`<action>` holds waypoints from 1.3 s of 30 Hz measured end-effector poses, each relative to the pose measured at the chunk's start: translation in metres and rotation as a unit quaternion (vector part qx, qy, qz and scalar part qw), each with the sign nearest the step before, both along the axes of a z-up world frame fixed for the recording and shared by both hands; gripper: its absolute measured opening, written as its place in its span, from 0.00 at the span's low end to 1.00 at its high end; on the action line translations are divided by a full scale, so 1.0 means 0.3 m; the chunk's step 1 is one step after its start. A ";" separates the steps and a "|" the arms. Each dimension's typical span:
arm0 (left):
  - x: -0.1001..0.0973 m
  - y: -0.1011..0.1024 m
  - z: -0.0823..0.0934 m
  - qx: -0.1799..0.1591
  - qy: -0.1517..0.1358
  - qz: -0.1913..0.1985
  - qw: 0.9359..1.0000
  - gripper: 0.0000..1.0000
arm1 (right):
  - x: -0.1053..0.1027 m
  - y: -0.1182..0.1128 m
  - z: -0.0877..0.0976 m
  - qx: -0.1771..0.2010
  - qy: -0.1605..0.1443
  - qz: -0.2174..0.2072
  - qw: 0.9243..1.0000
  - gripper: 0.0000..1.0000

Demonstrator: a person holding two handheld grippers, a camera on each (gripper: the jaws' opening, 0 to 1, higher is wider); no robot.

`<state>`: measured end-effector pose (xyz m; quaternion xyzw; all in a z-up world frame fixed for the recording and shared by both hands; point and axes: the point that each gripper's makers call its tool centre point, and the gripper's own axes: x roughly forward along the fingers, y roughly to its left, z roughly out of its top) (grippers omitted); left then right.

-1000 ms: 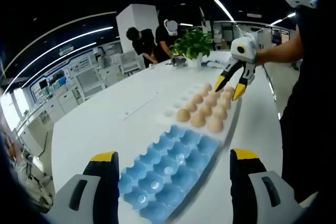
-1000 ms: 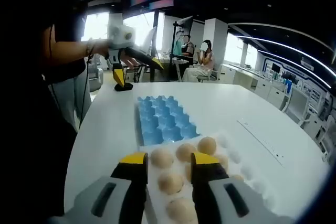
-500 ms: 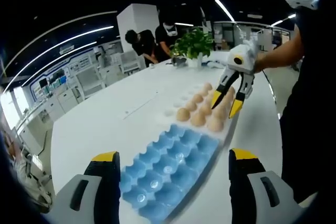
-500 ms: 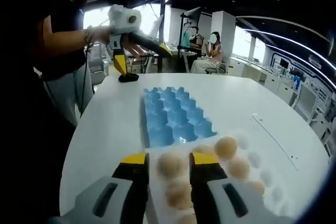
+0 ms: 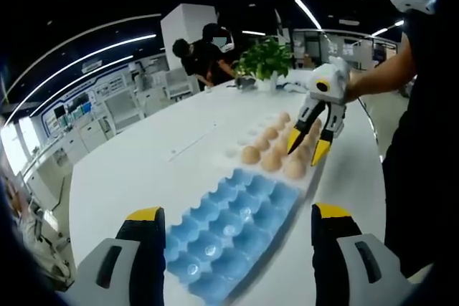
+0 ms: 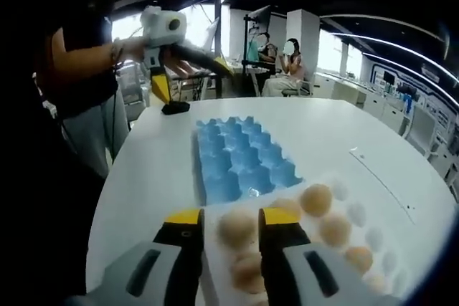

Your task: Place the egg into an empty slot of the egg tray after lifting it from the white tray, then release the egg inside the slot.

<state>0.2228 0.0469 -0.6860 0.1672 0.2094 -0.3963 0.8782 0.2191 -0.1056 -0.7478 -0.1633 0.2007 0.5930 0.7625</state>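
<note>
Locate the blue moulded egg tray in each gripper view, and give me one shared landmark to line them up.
Left gripper view: the blue moulded egg tray lies low centre, between that view's own jaws, with the white tray of brown eggs beyond it.
Right gripper view: it lies mid-frame, beyond the egg row.
Shared landmark: the white tray of brown eggs butts against one short end of the blue tray.

Glossy blue plastic egg tray (image 5: 231, 228), matt tan eggs (image 6: 237, 228), smooth white table (image 5: 158, 163), white moulded tray (image 6: 362, 228)
</note>
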 end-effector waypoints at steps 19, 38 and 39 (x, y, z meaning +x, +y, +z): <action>0.000 -0.007 0.005 -0.005 -0.002 -0.004 1.000 0.83 | 0.039 -0.083 0.106 0.044 -0.056 -0.011 0.997 0.67; -0.001 -0.007 0.004 -0.004 0.002 -0.005 1.000 0.81 | 0.037 -0.086 0.098 0.041 -0.050 -0.012 0.998 0.67; 0.000 -0.007 0.005 -0.005 0.001 -0.005 1.000 0.81 | 0.036 -0.085 0.096 0.039 -0.051 -0.011 0.998 0.66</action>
